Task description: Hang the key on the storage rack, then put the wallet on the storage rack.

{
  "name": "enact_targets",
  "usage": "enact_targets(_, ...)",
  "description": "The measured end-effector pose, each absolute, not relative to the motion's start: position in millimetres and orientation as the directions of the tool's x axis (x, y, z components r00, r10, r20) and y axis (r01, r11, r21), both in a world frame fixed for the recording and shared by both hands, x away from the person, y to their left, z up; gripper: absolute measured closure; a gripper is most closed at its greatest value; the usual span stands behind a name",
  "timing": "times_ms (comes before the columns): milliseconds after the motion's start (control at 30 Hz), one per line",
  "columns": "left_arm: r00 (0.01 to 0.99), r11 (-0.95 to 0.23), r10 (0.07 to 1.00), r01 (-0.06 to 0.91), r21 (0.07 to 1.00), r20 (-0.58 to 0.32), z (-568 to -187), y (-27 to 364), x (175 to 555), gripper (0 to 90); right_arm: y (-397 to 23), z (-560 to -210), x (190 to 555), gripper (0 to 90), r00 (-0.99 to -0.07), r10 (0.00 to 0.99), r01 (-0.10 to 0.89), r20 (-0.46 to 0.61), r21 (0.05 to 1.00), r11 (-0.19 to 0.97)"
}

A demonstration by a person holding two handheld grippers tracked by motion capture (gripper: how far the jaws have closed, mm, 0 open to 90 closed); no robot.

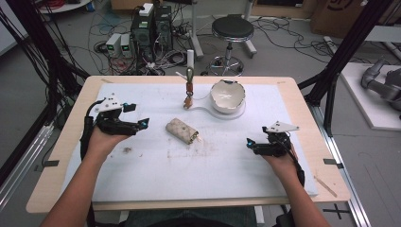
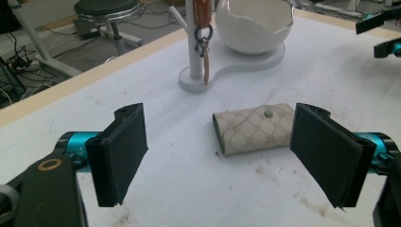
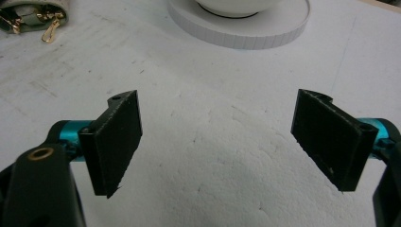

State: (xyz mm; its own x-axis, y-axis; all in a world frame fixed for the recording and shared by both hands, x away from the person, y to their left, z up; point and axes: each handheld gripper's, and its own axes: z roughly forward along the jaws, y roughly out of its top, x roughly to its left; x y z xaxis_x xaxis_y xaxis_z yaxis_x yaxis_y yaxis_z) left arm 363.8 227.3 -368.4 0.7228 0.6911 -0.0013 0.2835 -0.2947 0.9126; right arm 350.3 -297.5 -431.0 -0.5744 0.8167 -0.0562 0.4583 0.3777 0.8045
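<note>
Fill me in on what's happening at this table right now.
A person sits at the white-topped table with a hand-held gripper in each hand. The left hand-held gripper is open and points at the small patterned key pouch lying flat mid-table, which it does not touch. The right hand-held gripper is open too, over bare table and holding nothing. Further back, keys hang on a white stand beside a cracked-egg-shaped bowl.
</note>
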Motion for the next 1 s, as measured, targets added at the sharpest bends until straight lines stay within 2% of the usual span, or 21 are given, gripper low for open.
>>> enact_targets(233, 0.732, -0.293, 0.681, 0.301, 0.908, -0.023, -384.9, 230.9, 349.5, 19.0, -298.0, -430.9, 350.1, 17.3, -0.572, 0.818, 0.458, -0.062, 0.803, 0.381)
enact_targets(500, 0.726, -0.272, 0.687, 0.303, 0.913, -0.035, -386.1, 246.6, 335.1, 19.0, -297.4, -429.4, 348.5, 17.3, -0.575, 0.816, 0.445, -0.063, 0.813, 0.376)
enact_targets(1000, 0.692, -0.232, 0.718, 0.338, 0.912, -0.074, -406.8, 267.2, 334.6, 19.0, -285.7, -427.2, 349.1, 17.4, -0.6, 0.797, 0.421, -0.072, 0.819, 0.391)
